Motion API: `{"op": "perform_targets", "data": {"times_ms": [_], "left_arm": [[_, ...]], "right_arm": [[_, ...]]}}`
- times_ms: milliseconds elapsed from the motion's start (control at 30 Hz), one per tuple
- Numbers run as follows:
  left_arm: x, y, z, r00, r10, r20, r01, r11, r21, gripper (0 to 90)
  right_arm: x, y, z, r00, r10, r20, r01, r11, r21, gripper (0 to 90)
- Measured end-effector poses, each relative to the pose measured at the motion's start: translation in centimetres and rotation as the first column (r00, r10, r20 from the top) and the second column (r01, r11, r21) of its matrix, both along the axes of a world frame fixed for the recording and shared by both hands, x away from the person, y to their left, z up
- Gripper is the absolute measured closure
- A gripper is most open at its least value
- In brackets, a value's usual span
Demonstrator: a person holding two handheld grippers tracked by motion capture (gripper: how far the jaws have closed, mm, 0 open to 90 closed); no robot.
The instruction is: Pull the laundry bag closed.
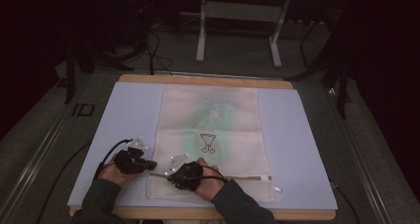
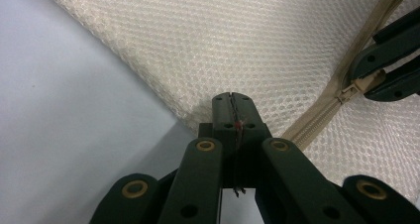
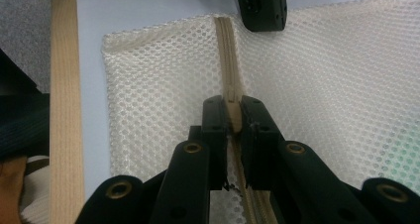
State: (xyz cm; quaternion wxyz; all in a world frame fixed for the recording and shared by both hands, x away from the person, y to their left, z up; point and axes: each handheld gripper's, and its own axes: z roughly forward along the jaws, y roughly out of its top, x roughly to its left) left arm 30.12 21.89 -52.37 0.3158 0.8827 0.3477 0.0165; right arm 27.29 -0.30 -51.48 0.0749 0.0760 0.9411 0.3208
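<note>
Pinching the zipper pull [image 3: 235,116], the right gripper [image 1: 171,173] sits at the mesh bag's [image 1: 213,135] near-left corner; the zipper [image 1: 247,177] runs rightward from it, while the left gripper [image 1: 151,164] clamps the bag's left edge

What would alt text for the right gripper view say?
The right gripper has its black fingers shut on the tan zipper pull of a cream mesh bag. The bag lies flat on a pale blue table.
</note>
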Motion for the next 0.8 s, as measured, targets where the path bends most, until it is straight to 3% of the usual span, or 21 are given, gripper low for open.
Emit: {"op": "perform_targets", "data": {"times_ms": [800], "left_arm": [[0.00, 0.05, -0.02, 1.0000, -0.003, 0.001, 0.003, 1.0000, -0.002, 90.0]], "right_arm": [[-0.26, -0.90, 0.25, 1.0000, -0.005, 0.006, 0.005, 1.000, -0.018, 82.2]]}}
